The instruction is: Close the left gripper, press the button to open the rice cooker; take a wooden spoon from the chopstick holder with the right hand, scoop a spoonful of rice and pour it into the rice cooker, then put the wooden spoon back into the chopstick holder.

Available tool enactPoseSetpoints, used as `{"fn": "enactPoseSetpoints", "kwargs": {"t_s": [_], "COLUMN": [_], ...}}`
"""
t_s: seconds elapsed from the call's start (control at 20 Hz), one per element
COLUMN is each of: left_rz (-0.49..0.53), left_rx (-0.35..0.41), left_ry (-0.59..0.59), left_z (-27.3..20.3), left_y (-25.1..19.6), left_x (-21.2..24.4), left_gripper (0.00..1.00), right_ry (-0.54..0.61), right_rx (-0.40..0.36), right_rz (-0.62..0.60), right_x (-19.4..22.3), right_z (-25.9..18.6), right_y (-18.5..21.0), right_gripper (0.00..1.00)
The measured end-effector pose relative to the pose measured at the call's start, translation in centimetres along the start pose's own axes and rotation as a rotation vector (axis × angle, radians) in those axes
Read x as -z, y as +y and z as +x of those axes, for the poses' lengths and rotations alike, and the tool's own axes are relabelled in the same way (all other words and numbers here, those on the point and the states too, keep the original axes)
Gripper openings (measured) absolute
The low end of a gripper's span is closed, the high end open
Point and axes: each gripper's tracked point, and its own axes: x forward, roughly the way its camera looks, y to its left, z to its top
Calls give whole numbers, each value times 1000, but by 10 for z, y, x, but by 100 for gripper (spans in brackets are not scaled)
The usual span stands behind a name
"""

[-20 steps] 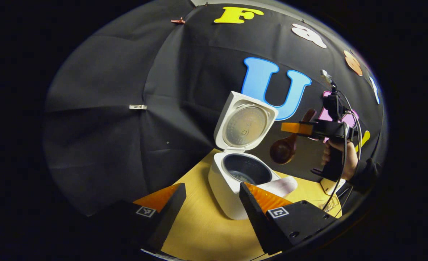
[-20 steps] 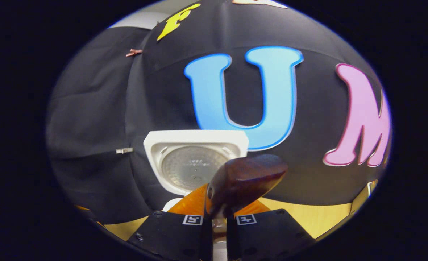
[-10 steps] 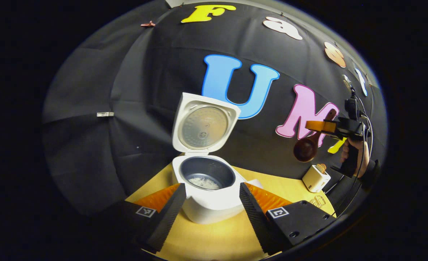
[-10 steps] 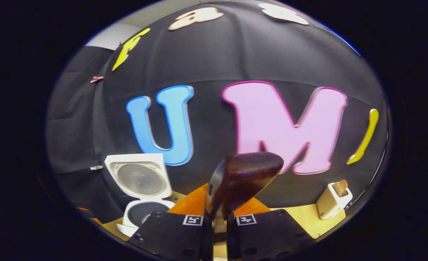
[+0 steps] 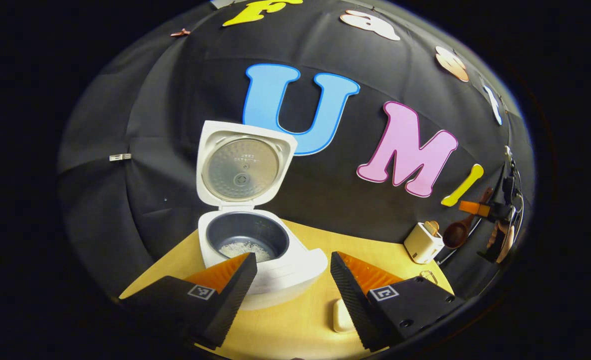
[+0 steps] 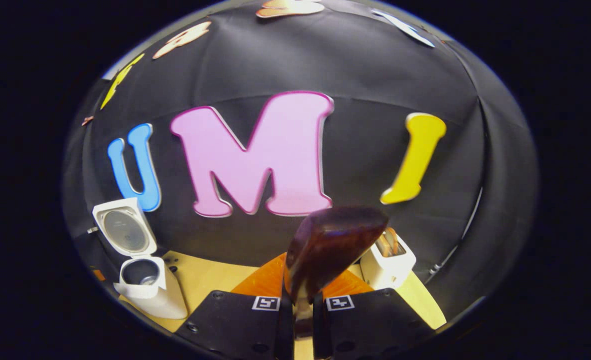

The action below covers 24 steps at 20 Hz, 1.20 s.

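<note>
right gripper (image 6: 303, 300) has the wooden spoon (image 6: 333, 250) clamped by its handle, both fingers pressed right up against it with just the handle's width between them. the dark bowl of the spoon sticks up and forward past the fingertips, tilted a bit to the right, and from the right gripper view it overlaps the chopstick holder (image 6: 388, 262), the small white box just behind it on the wooden table (image 6: 205, 277). there's another wooden utensil poking out the top of that holder. can't tell if the spoon is right above the holder or short of it.

from the left gripper view you can see the same thing far off at the right edge: the right gripper (image 5: 478, 209) held up in a hand (image 5: 503, 240), the spoon (image 5: 458, 232) hanging bowl-down just beside the chopstick holder (image 5: 423, 243), slightly above and to the right of it, not in it.

left gripper (image 5: 292, 265) is holding nothing, fingers spread wide apart. the rice cooker (image 5: 255, 250) sits just past the fingertips, closer to the left finger, lid (image 5: 242, 165) standing open and upright. a bit of white rice (image 5: 240, 248) lies in the bottom of the dark inner pot. a small pale object (image 5: 341, 316) lies on the table near the right finger, can't make out what it is.

as for writing: there are square black and white markers on the gripper fingers, and some faint print on the inside of the lid that's too small to read.
</note>
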Motion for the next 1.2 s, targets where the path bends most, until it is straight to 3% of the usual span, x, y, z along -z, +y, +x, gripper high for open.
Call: {"fn": "enactPoseSetpoints", "kwargs": {"t_s": [0.2, 0.3, 0.35, 0.5, 0.55, 0.6, 0.85, 1.2], "left_rz": [13, 6, 7, 15, 10, 4, -4, 12], "left_rx": [-55, -85, -105, -160, -169, -176, -212, -206], "left_ry": [-48, -59, -64, -75, -70, -64, -42, -32], "left_z": [9, 10, 10, 5, 3, 2, -4, -4], "left_y": [-5, -3, -1, 6, 6, 7, 11, 5], "left_x": [-28, -36, -40, -43, -41, -39, -32, -29], "left_gripper": [96, 92, 96, 96, 92, 96, 96, 96], "right_ry": [86, 121, 142, 205, 221, 235, 257, 311], "right_rx": [36, 43, 45, 61, 69, 75, 96, 120], "right_rz": [58, 100, 121, 149, 150, 155, 189, 248], "right_x": [52, 77, 91, 132, 144, 154, 185, 227], "right_z": [12, 19, 20, 26, 28, 29, 43, 53], "right_y": [-51, -67, -73, -89, -94, -97, -107, -105], "right_gripper": [19, 18, 18, 19, 19, 19, 18, 19]}}
